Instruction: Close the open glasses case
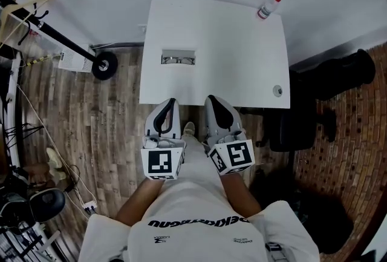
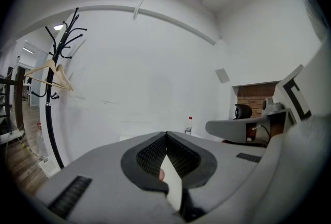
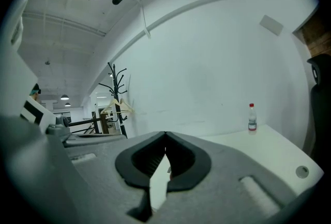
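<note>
1. Seen from above, an open grey rectangular glasses case with dark-framed specs inside lies on the white rectangular tabletop. It sits left of the tabletop's centre, toward the front edge.
2. L. grey tool is held with its tips at the tabletop's front edge. Its jaws are pressed together w/ nothing between them, well apart from the case.
3. R. grey tool is alongside at the same front edge. Its jaws also meet tip to tip and it is empty.
4. A clear plastic bottle w/ red cap stands at the tabletop's far right corner.
5. A small round grey disc is near the tabletop's front right corner.
6. A black coat stand w/ a wooden hanger stands off the tabletop's left side.
</note>
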Tool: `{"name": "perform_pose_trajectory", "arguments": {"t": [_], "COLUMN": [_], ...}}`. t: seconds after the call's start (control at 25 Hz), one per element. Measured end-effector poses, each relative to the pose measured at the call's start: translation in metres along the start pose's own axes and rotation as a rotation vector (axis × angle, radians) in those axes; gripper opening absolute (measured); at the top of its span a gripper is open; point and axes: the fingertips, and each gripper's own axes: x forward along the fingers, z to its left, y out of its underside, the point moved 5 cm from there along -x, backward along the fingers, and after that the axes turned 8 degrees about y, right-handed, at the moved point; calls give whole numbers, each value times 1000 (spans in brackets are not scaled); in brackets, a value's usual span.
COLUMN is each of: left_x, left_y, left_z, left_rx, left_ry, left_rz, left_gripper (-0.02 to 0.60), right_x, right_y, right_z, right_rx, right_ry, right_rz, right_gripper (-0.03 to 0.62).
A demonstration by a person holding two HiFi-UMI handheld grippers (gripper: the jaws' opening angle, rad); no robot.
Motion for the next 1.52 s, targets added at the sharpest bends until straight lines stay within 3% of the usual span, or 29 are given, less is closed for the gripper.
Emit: {"name": "perform_pose_trajectory", "arguments": {"t": [0.56,1.52], "left_x": [73,138], "left_y": [29,74], "left_z": [43,86], "left_rx": [-8,-68], "left_ry": [-82,-31], "left_rz": [75,157], "left_gripper": [-2,-2], "right_x": [95,193], "right_y": [29,93], "right_z": [-39,-67], "right_rx": [13,80], "right_ry": [-68,18], "right_rz": [119,263], "right_gripper": [2,32]}}
